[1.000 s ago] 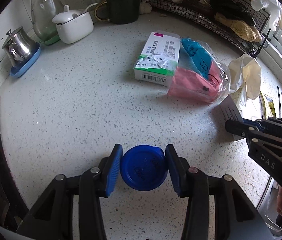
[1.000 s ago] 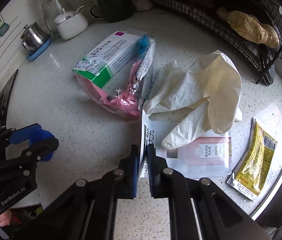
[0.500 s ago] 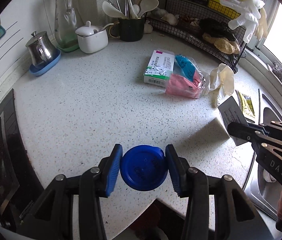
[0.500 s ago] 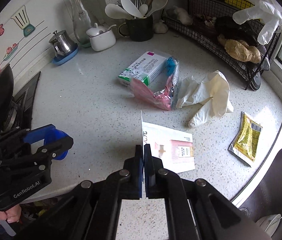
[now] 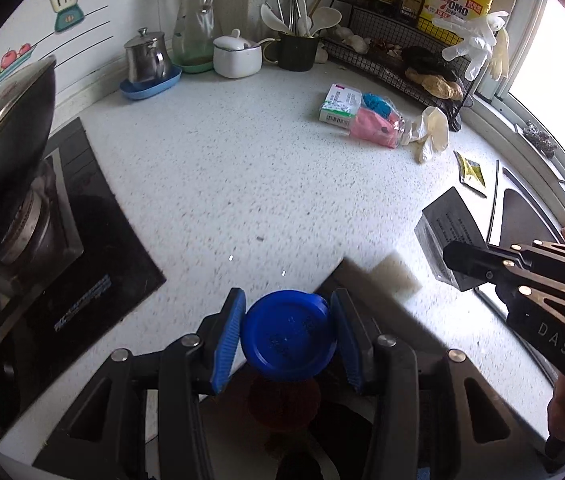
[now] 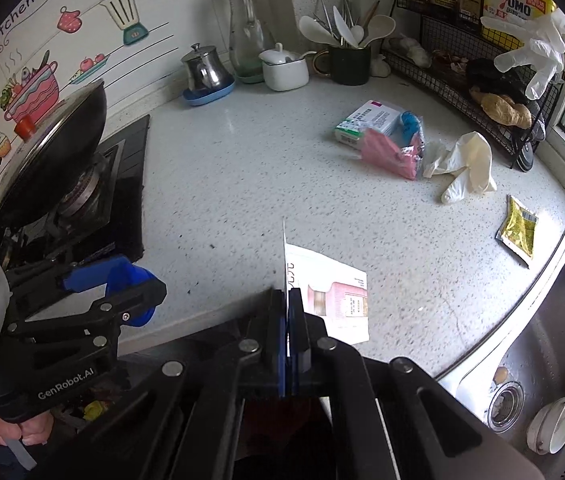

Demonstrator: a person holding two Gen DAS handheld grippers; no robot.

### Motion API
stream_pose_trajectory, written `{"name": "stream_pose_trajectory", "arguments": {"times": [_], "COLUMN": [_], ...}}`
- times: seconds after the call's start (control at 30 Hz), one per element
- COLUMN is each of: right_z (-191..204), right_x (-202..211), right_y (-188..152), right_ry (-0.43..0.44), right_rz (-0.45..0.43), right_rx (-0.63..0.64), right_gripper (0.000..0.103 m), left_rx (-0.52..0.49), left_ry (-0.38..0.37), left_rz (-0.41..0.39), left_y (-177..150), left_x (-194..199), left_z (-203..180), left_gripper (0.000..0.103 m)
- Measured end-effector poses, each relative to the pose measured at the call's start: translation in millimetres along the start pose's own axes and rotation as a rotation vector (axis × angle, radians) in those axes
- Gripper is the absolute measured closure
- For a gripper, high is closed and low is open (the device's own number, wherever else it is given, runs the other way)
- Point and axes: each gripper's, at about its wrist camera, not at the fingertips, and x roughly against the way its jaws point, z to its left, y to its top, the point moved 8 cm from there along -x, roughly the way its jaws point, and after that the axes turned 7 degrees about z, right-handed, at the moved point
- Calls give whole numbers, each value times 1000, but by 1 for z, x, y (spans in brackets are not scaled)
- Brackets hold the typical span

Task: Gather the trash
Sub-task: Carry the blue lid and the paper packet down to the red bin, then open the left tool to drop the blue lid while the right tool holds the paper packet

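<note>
Blue lid point(image 5: 288, 338) clamped between my left gripper point(image 5: 288, 340) pads, held above the table point(image 5: 242, 168) edge at 6 o'clock. My right gripper point(image 6: 287, 332) is pinched tight on a paper packet point(image 6: 330, 292). Left on the table: yellow sachet point(image 6: 518, 232) at 3 o'clock, cream glove point(image 6: 466, 166) and bagged box point(image 6: 382, 136) at 1 o'clock.

We hold left tongs point(image 5: 288, 338) tilted steeply down, blue pads point(image 5: 226, 340) clamped on round blue lid point(image 5: 288, 336) at 6 o'clock. Right tongs point(image 6: 287, 332) pinched tight on edge of paper packet point(image 6: 330, 292), also pitched down. Our hand point(image 6: 14, 428) grips left handle at 8 o'clock of right view.
</note>
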Motion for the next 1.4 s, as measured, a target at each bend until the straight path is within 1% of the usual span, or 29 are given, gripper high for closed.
{"name": "stream_pose_trajectory", "arguments": {"times": [0.17, 0.27, 0.37, 0.5, 0.6, 0.7, 0.83, 0.97, 1.1, 1.17, 1.27, 1.4], "right_z": [32, 49, 59, 69, 73, 72, 67, 57, 45, 36, 21, 7], "right_x": [-3, -11, -22, -38, -58, -84, -128, -182, -237, -266, -302, -332], "right_y": [-38, -62, -86, -116, -142, -162, -183, -204, -228, -241, -257, -268], "right_ry": [25, 48, 52, 65, 83, 92, 106, 91, 66, 39, 32, 39], "right_rz": [31, 66, 102, 140, 172, 199, 226, 239, 249, 264, 289, 298], "right_rx": [40, 56, 72, 87, 95, 98, 101, 104, 105, 113, 89, 59], "right_gripper": [102, 102, 102, 102, 102, 102, 102, 102, 102, 102, 102, 102], "left_rx": [29, 44, 54, 87, 116, 142, 160, 154, 155, 145, 97, 77], "left_ry": [-5, -2, 4, -2, -5, -9, -20, -29, -45, -46, -41, -55], "left_rz": [43, 73, 99, 150, 188, 227, 264, 297, 348, 377, 380, 401], "left_y": [-55, -88, -115, -150, -173, -194, -218, -241, -263, -271, -275, -287], "left_x": [4, 1, -3, -15, -33, -59, -108, -170, -235, -262, -291, -331], "left_z": [19, 27, 31, 34, 36, 38, 41, 45, 49, 49, 47, 44], "left_gripper": [61, 61, 61, 61, 61, 61, 61, 61, 61, 61, 61, 61]}}
